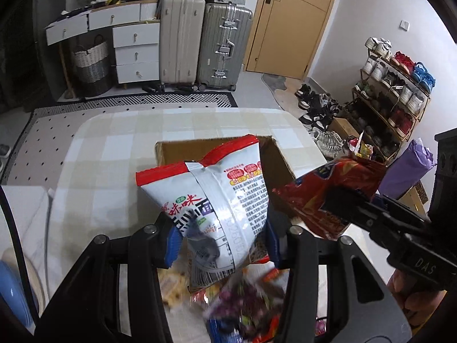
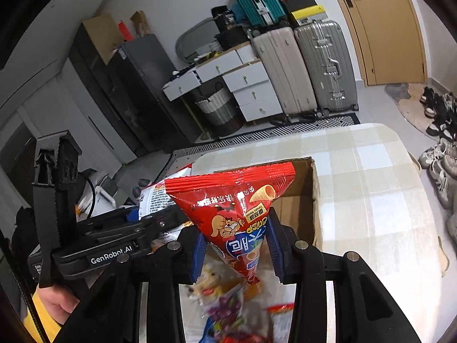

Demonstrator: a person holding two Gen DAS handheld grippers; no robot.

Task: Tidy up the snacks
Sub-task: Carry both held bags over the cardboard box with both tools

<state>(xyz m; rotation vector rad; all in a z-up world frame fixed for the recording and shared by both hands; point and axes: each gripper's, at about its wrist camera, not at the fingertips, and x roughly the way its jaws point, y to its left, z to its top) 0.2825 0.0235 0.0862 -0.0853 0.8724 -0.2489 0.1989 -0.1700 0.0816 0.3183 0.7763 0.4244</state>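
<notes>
Both bags (tongs-held) above box rim (image 1: pixel 212 142)

Two hard-shell suitcases, a beige one (image 1: pixel 181 40) and a silver one (image 1: pixel 224 45), are stood upright side by side against the far wall, just beside a white drawer unit (image 1: pixel 137 53). A woven basket (image 1: pixel 91 67) is set on the floor under the unit's raised end. A wooden door (image 1: pixel 291 20) is seen shut to the right of the suitcases. A shoe rack (image 1: pixel 400 91) is filled with sneakers, and more shoes are scattered on the floor before it. A patterned rug (image 1: pixel 160 100) is laid beyond the checked tablecloth (image 1: pixel 120 143).
</notes>
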